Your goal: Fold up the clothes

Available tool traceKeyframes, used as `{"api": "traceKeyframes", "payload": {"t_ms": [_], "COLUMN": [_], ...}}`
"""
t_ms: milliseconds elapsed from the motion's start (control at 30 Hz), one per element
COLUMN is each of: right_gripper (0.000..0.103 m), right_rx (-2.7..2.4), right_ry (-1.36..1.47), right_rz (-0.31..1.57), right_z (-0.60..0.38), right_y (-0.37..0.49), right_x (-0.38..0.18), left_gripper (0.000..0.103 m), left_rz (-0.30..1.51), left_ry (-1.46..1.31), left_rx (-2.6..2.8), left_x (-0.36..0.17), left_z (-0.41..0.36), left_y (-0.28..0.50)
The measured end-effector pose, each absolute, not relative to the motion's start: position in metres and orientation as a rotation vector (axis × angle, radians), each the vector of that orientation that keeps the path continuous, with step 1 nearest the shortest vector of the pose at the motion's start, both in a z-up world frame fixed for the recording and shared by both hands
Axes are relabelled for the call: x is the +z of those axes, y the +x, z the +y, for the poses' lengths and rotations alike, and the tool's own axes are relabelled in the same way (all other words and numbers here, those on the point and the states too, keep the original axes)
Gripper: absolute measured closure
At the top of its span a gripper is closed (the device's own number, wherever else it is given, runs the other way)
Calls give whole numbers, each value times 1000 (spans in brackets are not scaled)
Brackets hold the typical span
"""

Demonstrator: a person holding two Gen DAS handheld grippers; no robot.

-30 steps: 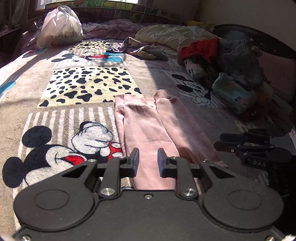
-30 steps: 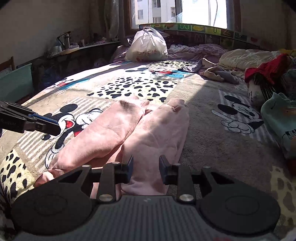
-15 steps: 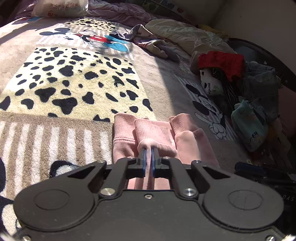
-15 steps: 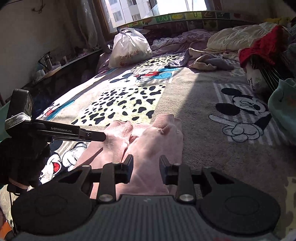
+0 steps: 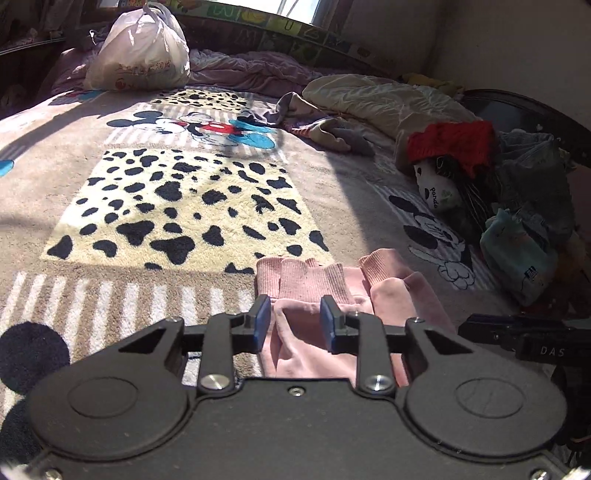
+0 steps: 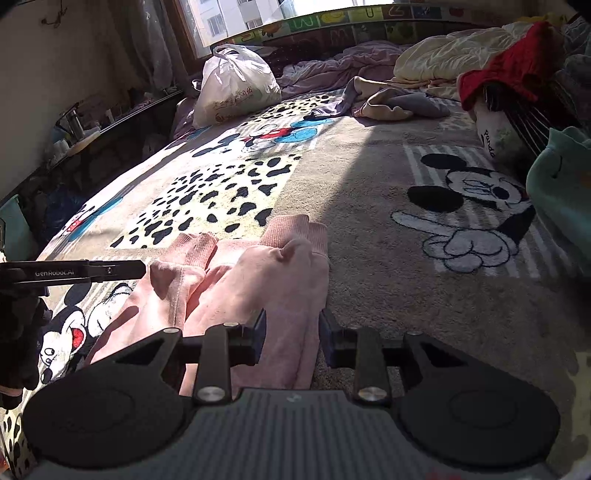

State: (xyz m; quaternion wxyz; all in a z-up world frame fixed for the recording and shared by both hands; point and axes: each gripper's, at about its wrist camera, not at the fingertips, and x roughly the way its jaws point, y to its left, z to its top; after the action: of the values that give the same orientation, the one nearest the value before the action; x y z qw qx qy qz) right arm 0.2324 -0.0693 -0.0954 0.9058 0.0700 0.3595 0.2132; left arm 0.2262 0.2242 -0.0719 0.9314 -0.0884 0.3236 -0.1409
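You are looking across a bed covered by a cartoon-mouse blanket (image 5: 192, 206) with a spotted panel, half in strong sunlight, half in shade. At its far end a window (image 6: 251, 14) shows buildings outside, above a headboard strip (image 5: 295, 31) printed with letters. To your left stands a plain pale wall (image 6: 55, 70) and a dark shelf (image 6: 96, 129) with clutter.

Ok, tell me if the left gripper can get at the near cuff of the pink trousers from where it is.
Probably yes. The left gripper is open, and the cuff of the pink trousers lies flat just ahead of its jaws with nothing between them.
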Motion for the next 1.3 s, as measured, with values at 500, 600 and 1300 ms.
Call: {"api": "traceKeyframes", "payload": {"t_ms": [500,600,1300], "right_gripper": [70,70,69], "right_rx": [501,504,479], "right_ry": [-29,23,-82], "right_rz": [720,714,700], "right_z": [-42,-58,-64], "right_y": [204,177,68], "right_x": [-91,-87,-126], "left_gripper": [77,77,90], "left_rz": [689,699,807], "left_ry": [-94,-109,-94], "left_rx": [-326,-294,-264], "left_x": [-69,-71,-120], "left_z": [213,220,186], "left_y": [147,94,27]}}
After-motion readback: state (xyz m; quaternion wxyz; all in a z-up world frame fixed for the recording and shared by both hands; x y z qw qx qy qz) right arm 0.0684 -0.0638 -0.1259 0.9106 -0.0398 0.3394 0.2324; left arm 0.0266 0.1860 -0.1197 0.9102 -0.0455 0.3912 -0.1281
